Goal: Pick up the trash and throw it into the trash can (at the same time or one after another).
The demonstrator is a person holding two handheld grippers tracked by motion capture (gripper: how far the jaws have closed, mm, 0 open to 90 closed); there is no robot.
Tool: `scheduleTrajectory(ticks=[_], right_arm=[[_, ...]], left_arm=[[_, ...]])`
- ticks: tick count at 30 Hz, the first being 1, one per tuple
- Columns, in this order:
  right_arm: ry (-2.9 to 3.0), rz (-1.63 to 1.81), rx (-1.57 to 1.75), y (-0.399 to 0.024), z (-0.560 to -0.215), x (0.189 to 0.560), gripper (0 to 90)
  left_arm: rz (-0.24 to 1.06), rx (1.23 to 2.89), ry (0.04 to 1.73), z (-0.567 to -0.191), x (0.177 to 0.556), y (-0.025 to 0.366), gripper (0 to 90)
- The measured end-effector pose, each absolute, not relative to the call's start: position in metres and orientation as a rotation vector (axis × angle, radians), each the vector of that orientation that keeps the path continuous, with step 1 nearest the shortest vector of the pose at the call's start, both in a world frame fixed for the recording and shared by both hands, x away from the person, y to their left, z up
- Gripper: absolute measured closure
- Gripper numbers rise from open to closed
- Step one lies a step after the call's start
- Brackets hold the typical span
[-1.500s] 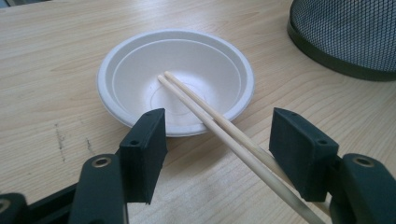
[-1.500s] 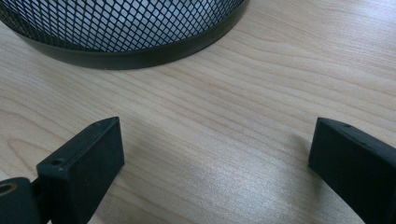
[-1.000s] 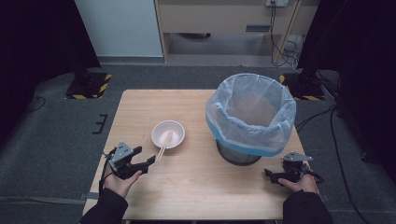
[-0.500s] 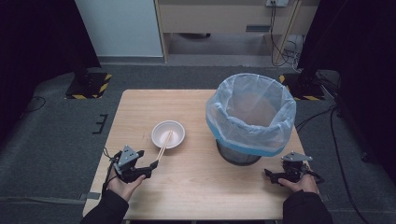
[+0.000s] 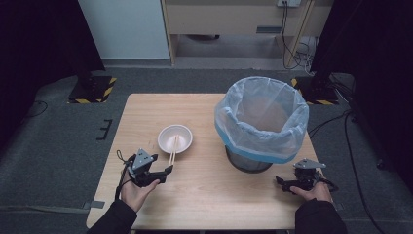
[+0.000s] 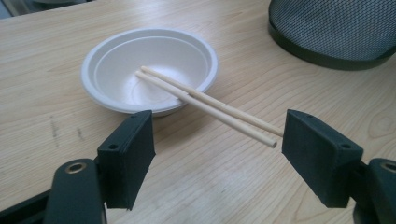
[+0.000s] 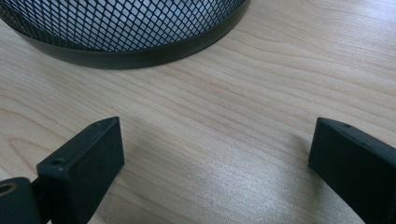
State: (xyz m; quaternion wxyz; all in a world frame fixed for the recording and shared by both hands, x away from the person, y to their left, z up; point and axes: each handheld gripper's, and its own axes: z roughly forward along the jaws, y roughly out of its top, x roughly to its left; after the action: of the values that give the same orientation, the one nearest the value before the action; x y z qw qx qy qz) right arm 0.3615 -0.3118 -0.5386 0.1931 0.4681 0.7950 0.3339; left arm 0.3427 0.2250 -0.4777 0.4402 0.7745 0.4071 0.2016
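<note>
A: Where does the left tool (image 5: 168, 170) sit?

B: Low over the worktop (image 5: 204, 195) near its front left, held in the left hand (image 5: 136, 190). It points toward the bowl (image 5: 175, 138). Its jaws stand wide apart with nothing between them.

A: And the chopsticks (image 5: 173, 152)?

B: Two of them, side by side, with their far ends inside the bowl. They lean over its near rim and jut out toward the tool. In the left gripper view their free ends (image 6: 268, 135) lie just beside the right-hand jaw; I cannot tell if they touch it.

A: The right tool (image 5: 279, 181)?

B: Near the front right edge, in the right hand (image 5: 311, 191), just off the foot of the bin (image 5: 260, 122). Its jaws are spread too, over bare wood, gripping nothing.

A: What is cut off or hard to read?

B: Both forearms leave the high view at the bottom edge, in dark sleeves. In the right gripper view the bin's mesh wall (image 7: 121, 23) runs out of the top edge. The pale blue liner (image 5: 263, 131) drapes over the bin's rim, and its inside is too blurred to make out.
</note>
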Motion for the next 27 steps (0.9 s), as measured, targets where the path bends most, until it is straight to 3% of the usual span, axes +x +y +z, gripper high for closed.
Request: scheduleTrajectory(ticks=[19, 27], right_arm=[[2.231, 0.937, 1.313, -0.312, -0.539, 0.362, 3.5], [2.231, 0.937, 1.314, -0.312, -0.539, 0.362, 3.6]], left_arm=[[0.518, 1.908, 1.047, -0.475, 0.341, 0.238, 30.2], [0.531, 1.924, 1.093, -0.477, 0.349, 0.238, 37.4]])
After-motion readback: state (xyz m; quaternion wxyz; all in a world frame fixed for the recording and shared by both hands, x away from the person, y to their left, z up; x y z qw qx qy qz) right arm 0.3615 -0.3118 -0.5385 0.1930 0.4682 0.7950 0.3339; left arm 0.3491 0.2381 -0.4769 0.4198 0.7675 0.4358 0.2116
